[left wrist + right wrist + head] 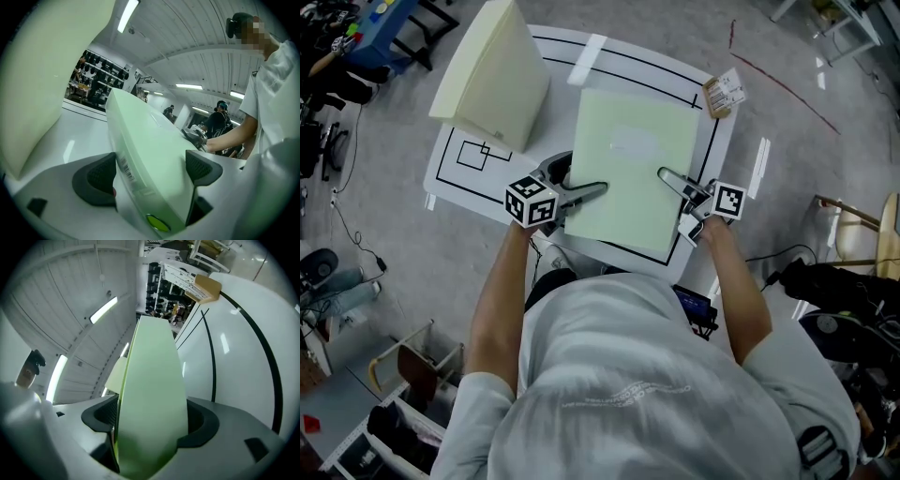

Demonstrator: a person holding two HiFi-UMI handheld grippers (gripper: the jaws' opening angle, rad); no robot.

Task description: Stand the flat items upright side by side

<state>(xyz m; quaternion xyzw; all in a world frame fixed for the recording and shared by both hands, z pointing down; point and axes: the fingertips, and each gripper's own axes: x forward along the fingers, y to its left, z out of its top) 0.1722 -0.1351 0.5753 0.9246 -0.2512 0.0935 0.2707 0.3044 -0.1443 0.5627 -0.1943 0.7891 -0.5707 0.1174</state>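
Now — step: raising green item [633, 169] | left gripper [595, 190] clamped on its 9 o'clock edge, right gripper [667, 176] likewise at 3 | next: tilt upright beside cream item [492, 75] at 10 o'clock.

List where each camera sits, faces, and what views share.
Head view: on the person's head, facing steeply down at the table; arms, left gripper, right gripper show.
Left gripper view: on that gripper, facing along its jaws, shut on the green flat item; the person's shirt and arm show.
Right gripper view: on that gripper, facing along its jaws across the table; only the jaws show, shut on that item.
Shared: all show the green flat item; head and left gripper views, the cream item.
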